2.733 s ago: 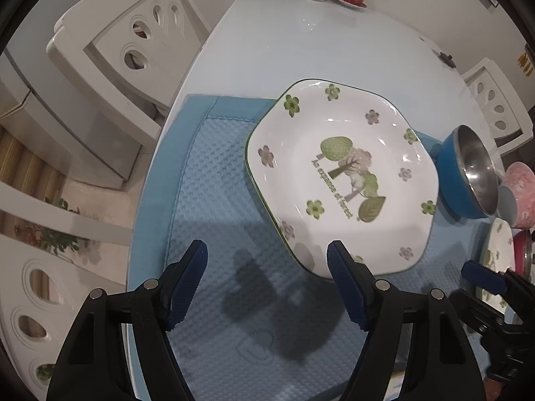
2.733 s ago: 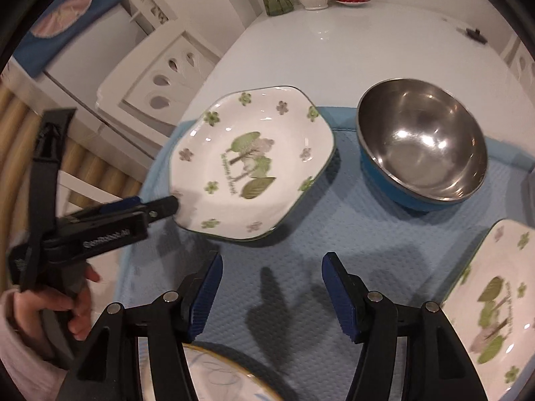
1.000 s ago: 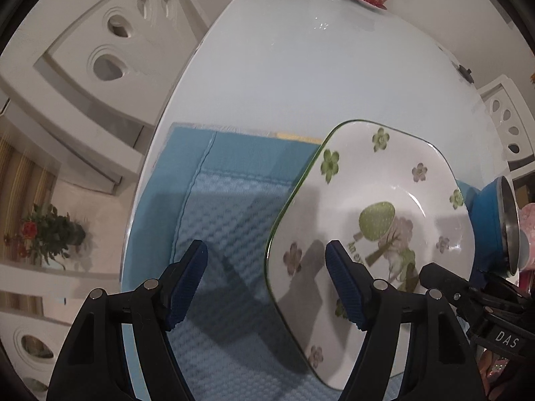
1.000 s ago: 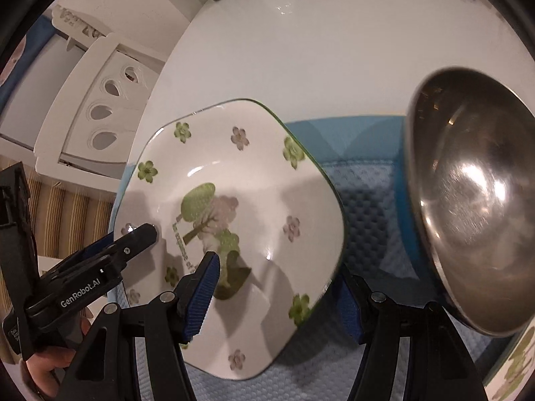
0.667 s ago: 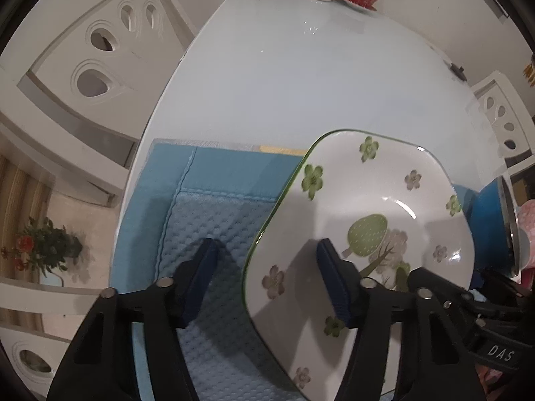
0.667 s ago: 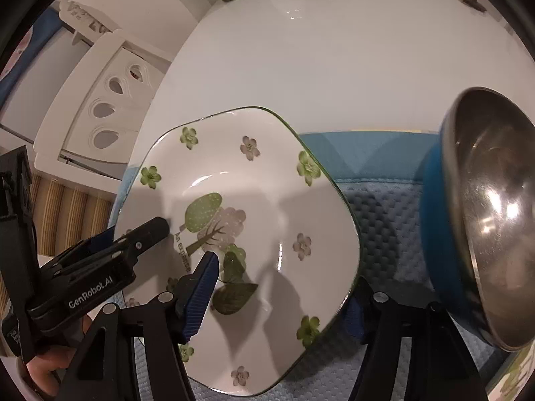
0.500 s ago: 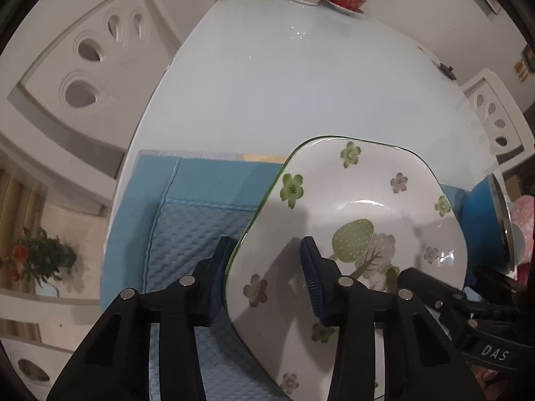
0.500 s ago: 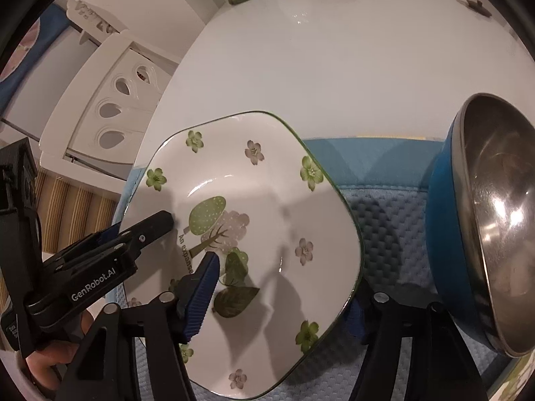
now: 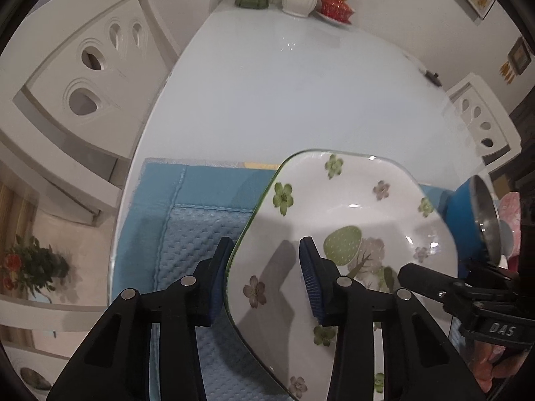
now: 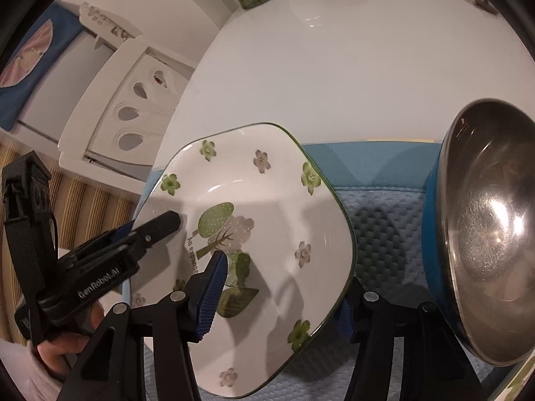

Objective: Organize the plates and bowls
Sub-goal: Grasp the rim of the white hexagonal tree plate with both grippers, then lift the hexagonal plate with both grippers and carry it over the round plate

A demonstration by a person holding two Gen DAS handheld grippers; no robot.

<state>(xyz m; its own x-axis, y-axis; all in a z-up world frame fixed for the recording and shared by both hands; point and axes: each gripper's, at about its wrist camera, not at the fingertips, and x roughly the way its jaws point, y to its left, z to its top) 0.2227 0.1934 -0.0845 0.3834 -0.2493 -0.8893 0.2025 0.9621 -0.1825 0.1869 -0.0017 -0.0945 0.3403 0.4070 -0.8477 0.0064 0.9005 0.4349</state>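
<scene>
A white six-sided plate with green flowers and a tree print lies over the blue mat, its left edge raised. My left gripper is shut on the plate's left rim, one finger outside the rim and one on the inner face; its tip shows in the right wrist view. My right gripper straddles the plate's right rim. Its jaws are closing, with one finger over the tree print and the other tucked under the edge. No firm press shows.
A steel bowl with a blue outside stands on the mat just right of the plate. A pink bowl lies beyond it and a second flowered plate at the lower right. White chairs flank the white table; vases stand at the far end.
Both grippers have come in onto the plate's opposite rims. The left jaws have narrowed onto the left rim, the right jaws have narrowed a little, and the plate's left edge has lifted.
</scene>
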